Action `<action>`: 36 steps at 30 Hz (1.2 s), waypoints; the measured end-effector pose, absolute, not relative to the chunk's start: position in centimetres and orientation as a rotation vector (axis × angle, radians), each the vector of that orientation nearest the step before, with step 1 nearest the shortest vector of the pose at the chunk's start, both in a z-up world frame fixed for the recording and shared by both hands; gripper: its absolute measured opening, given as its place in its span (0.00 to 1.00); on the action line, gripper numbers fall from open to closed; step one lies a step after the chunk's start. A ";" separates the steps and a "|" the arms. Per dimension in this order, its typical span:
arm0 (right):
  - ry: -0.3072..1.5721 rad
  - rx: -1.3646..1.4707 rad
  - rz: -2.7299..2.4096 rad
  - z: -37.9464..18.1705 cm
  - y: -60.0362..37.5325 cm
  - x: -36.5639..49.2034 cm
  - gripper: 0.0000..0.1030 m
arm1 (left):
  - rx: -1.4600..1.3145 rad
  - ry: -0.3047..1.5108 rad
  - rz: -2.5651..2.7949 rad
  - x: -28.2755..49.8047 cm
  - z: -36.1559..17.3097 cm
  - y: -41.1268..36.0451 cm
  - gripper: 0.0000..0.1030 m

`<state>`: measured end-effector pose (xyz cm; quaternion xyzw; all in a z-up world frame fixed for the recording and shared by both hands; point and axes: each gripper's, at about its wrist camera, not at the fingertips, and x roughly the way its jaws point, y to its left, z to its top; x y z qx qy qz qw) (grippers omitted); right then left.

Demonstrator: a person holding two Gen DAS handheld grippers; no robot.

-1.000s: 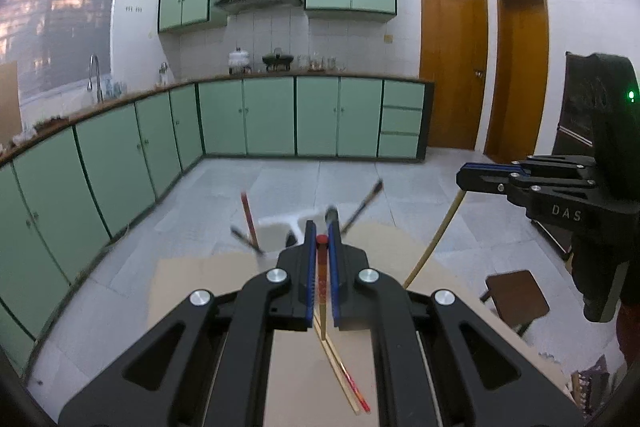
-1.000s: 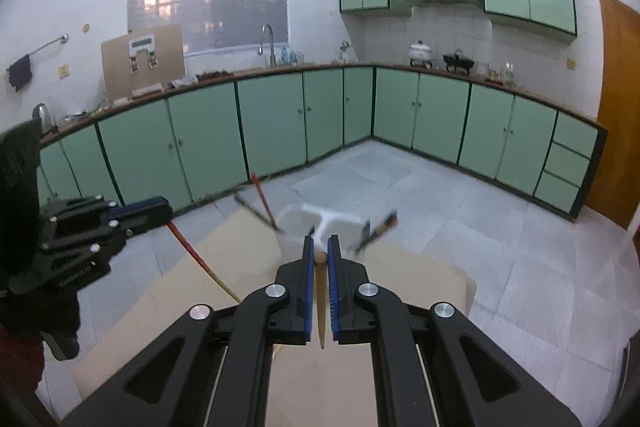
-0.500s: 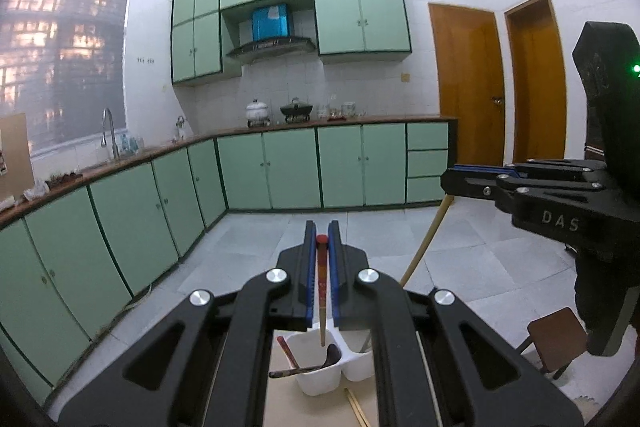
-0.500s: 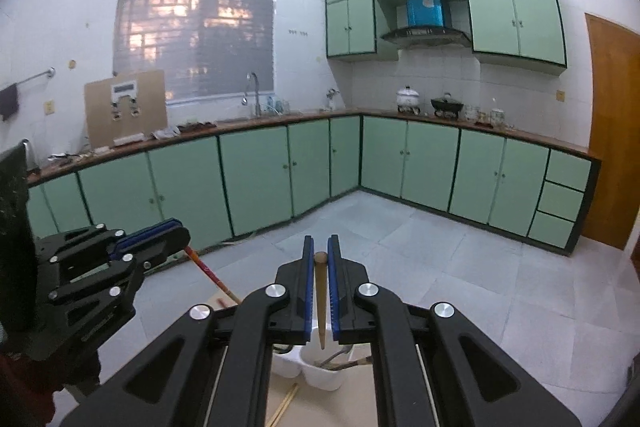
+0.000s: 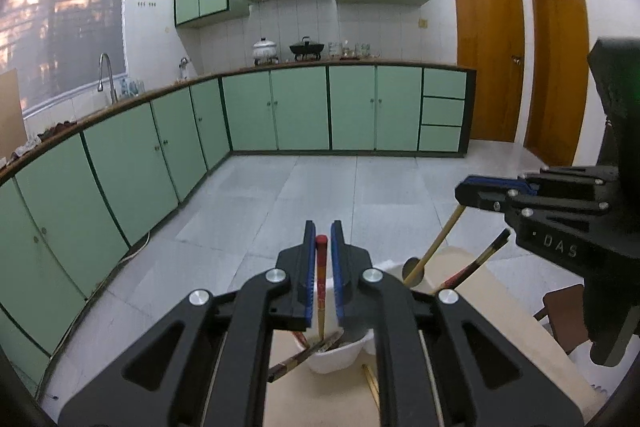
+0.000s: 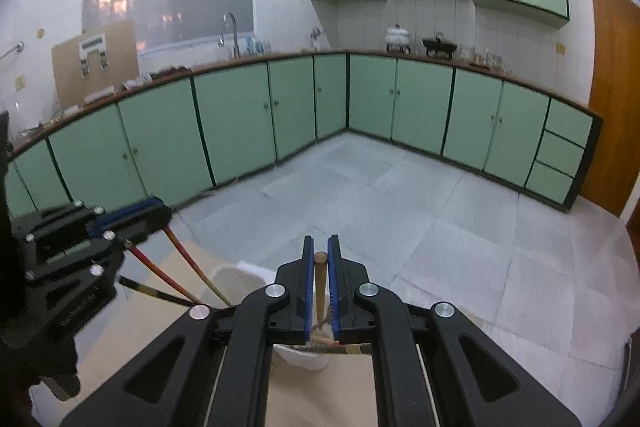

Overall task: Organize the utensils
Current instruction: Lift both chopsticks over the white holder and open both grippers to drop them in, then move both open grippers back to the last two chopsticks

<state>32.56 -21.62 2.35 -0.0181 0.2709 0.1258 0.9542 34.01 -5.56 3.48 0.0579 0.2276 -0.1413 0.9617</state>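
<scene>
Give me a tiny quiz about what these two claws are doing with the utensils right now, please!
1. True or false: the left claw grips a red-tipped chopstick.
2. The right claw holds: A) a fork, B) a wooden stick, C) nothing.
3. What colour is the holder under both claws?

Key: 1 true; 2 B; 3 white.

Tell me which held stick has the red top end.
The red-tipped chopstick in the left gripper. The stick in the right gripper is a plain wooden handle, tan at the top.
</scene>
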 end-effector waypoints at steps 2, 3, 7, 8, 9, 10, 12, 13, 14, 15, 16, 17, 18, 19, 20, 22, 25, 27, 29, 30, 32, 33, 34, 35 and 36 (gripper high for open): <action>0.564 -0.033 0.240 1.8 -22.0 32.6 0.11 | 0.102 0.466 -0.285 34.2 3.7 -5.1 0.15; 0.561 -0.032 0.233 1.7 -22.2 32.4 0.12 | 0.092 0.463 -0.286 34.0 3.9 -4.9 0.25; 0.517 -0.029 0.194 2.6 -23.4 30.7 0.34 | 0.083 0.411 -0.284 32.5 5.6 -4.1 0.38; 0.510 -0.033 0.187 2.8 -23.7 30.3 0.39 | 0.079 0.398 -0.281 31.9 6.0 -3.9 0.42; 0.502 -0.038 0.179 3.1 -24.0 29.6 0.42 | 0.074 0.390 -0.280 31.4 6.4 -3.8 0.45; 0.495 -0.039 0.175 3.3 -24.3 28.9 0.48 | 0.061 0.377 -0.278 30.5 6.8 -3.3 0.46; 0.482 -0.044 0.172 3.6 -24.6 27.7 0.56 | 0.048 0.363 -0.271 29.2 7.2 -3.0 0.56; 0.476 -0.049 0.167 3.6 -24.7 27.0 0.61 | 0.044 0.354 -0.265 28.1 7.2 -2.8 0.59; 0.471 -0.057 0.160 3.5 -24.9 25.9 0.64 | 0.043 0.350 -0.262 27.1 7.2 -2.5 0.64; 0.468 -0.062 0.154 3.4 -25.0 25.2 0.70 | 0.044 0.348 -0.259 26.1 7.0 -2.3 0.68; 0.468 -0.066 0.150 3.1 -25.1 24.4 0.76 | 0.045 0.349 -0.257 25.4 6.8 -2.3 0.70; 0.470 -0.068 0.148 2.7 -25.0 23.5 0.82 | 0.043 0.350 -0.252 24.3 6.3 -2.1 0.74; 0.471 -0.066 0.150 2.3 -24.9 22.7 0.84 | 0.039 0.353 -0.249 23.5 5.9 -2.0 0.77; 0.470 -0.061 0.157 1.8 -24.7 21.8 0.88 | 0.032 0.365 -0.248 22.5 5.1 -1.8 0.78; 0.472 -0.047 0.166 1.0 -24.6 20.5 0.90 | 0.023 0.378 -0.240 21.5 4.2 -1.7 0.80; 0.485 -0.025 0.173 -0.4 -24.3 19.0 0.92 | 0.004 0.420 -0.239 20.2 2.2 -1.4 0.81; 0.524 0.002 0.163 -3.6 -23.6 16.4 0.94 | -0.032 0.515 -0.236 18.3 -1.6 -0.8 0.81; 0.551 0.012 0.149 -5.5 -23.2 15.1 0.94 | -0.052 0.566 -0.223 17.4 -3.9 -0.3 0.81; 0.598 0.038 0.156 -8.0 -22.6 13.8 0.94 | -0.058 0.624 -0.202 16.6 -6.6 0.3 0.81; 0.613 0.049 0.158 -8.7 -22.7 13.5 0.94 | -0.055 0.645 -0.187 16.2 -7.7 0.6 0.82; 0.666 0.088 0.157 -11.3 -22.4 12.8 0.94 | -0.053 0.683 -0.158 15.5 -10.2 1.2 0.82; 0.686 0.104 0.159 -12.1 -22.2 12.6 0.94 | -0.056 0.700 -0.149 15.2 -11.3 1.6 0.83; 0.703 0.116 0.161 -13.0 -22.0 12.3 0.94 | -0.055 0.714 -0.140 15.2 -11.9 2.0 0.83; 0.716 0.117 0.155 -13.9 -21.7 12.0 0.94 | -0.054 0.734 -0.129 15.3 -12.6 2.3 0.83; 0.726 0.115 0.146 -14.6 -21.4 11.8 0.94 | -0.053 0.759 -0.121 15.2 -13.5 2.6 0.83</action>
